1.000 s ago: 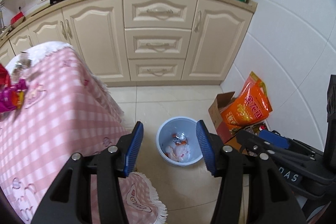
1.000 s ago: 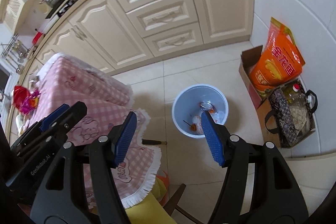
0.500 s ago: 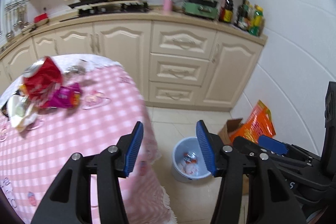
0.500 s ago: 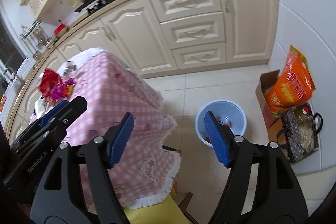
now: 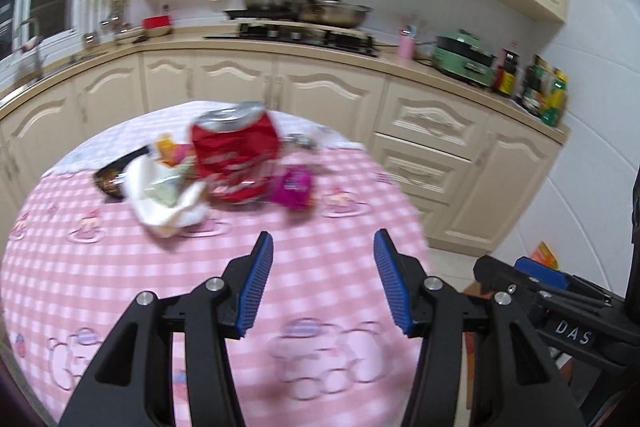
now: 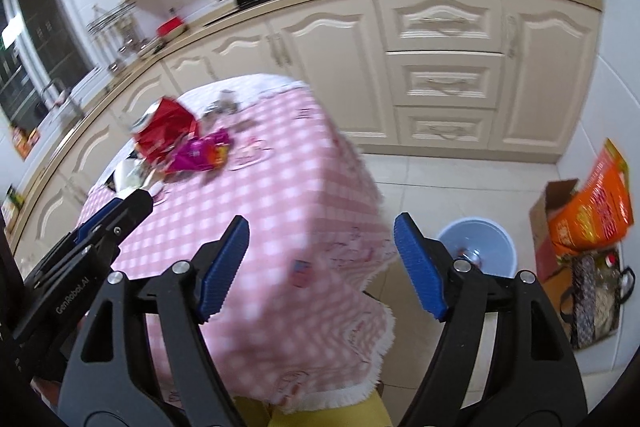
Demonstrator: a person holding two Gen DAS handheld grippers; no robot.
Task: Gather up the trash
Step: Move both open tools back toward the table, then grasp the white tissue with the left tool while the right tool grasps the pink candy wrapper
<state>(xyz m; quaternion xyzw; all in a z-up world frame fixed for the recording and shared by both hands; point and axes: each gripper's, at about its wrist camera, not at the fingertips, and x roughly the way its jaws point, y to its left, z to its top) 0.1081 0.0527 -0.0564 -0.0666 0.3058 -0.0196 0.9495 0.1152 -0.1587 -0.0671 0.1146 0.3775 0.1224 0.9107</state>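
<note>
- Your pale blue bin (image 6: pixel 476 247) stands on the floor tiles right of the table (image 6: pixel 280 195); your right gripper's finger hides part of it, and only a shiny scrap shows inside.
- A cardboard box (image 6: pixel 548 223) beyond the bin holds an orange bag (image 6: pixel 592 211); the patterned tote (image 6: pixel 592 303) beside it is too blurred to read.
- The trash sits at the table's far side: a crushed red can (image 5: pixel 234 151), a magenta wrapper (image 5: pixel 294 187) against it, a white crumpled wrapper (image 5: pixel 160 195) and a dark bowl (image 5: pixel 110 177) half covered by that.
- Your left gripper (image 5: pixel 323 279) hangs over the cloth, jaws wide apart, holding nothing.
- Your right gripper (image 6: pixel 320 263) is equally spread and empty.
</note>
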